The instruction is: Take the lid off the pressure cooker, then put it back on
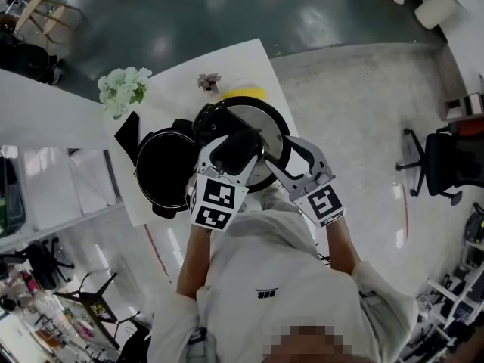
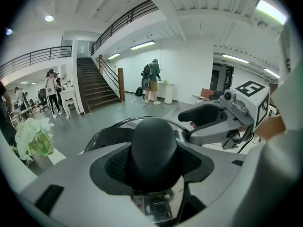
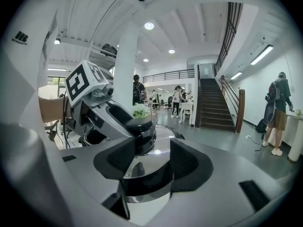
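Now, lid (image 1: 266,121), knob (image 2: 154,145) clamped in left tongs (image 2: 154,167), edge gripped by right tongs (image 3: 147,162)

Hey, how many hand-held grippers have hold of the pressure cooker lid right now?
2. The left hand-held gripper clamps the black knob on top of the lid; the right hand-held gripper grips the lid's rim.

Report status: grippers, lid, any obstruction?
Left gripper shut on lid knob. Right gripper shut on lid rim. Lid off, held beside open pot. Nothing between them; flowers stand clear.
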{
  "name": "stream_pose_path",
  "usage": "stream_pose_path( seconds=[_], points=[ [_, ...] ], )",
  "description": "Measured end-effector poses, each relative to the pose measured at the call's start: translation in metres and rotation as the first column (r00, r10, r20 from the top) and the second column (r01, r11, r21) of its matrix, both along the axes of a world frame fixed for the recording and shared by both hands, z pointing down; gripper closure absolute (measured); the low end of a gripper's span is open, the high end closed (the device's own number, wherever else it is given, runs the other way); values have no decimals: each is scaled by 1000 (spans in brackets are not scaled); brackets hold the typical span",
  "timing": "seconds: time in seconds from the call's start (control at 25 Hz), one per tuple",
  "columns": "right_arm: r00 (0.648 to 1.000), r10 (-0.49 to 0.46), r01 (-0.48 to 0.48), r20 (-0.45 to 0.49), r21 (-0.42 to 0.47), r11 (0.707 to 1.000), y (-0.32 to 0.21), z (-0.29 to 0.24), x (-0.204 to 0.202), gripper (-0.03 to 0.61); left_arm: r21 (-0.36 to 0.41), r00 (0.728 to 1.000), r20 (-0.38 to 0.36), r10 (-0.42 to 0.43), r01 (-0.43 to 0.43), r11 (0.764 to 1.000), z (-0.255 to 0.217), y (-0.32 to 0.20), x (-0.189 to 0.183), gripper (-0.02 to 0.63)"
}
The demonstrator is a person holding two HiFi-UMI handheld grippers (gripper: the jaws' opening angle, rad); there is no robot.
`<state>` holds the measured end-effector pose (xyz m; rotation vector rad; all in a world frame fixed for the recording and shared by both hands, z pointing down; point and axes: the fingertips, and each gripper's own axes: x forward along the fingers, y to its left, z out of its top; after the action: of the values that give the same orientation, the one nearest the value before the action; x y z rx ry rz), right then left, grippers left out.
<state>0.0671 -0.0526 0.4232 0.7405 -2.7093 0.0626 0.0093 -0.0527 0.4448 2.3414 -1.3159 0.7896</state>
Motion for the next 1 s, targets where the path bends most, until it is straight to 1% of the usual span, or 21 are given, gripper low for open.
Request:
stream_pose_path(
  seconds=[0.12, 0.28, 0.44, 0.72, 0.84, 0.96, 1.0],
  points=[
    [1000, -22, 22, -4, 15, 1000, 3, -1, -14, 344, -4, 1000, 5, -14, 14, 1000, -2, 5, -17, 327],
    [999, -34, 34, -20, -4, 999, 8, -1, -33, 344, -8, 1000, 6, -27, 28, 1000, -3, 13, -37, 327],
    [998, -63, 63, -23, 11, 998, 14, 1, -52, 344, -13, 999, 6, -38, 38, 999, -4, 21, -56, 327],
    [993, -110, 111, -41, -1, 994, 26, 4, -89, 344, -25, 998, 2, -58, 58, 998, -1, 35, -91, 327],
    [992, -117, 116, -50, -19, 993, 30, 5, -103, 344, -35, 998, 4, -65, 65, 997, 2, 41, -106, 327],
    [990, -132, 131, -56, -11, 991, 33, 8, -117, 344, -49, 998, 8, -62, 63, 997, 7, 46, -120, 327],
    [990, -129, 128, -60, -24, 992, 34, 9, -121, 344, -53, 998, 9, -60, 60, 997, 8, 47, -125, 327]
  ],
)
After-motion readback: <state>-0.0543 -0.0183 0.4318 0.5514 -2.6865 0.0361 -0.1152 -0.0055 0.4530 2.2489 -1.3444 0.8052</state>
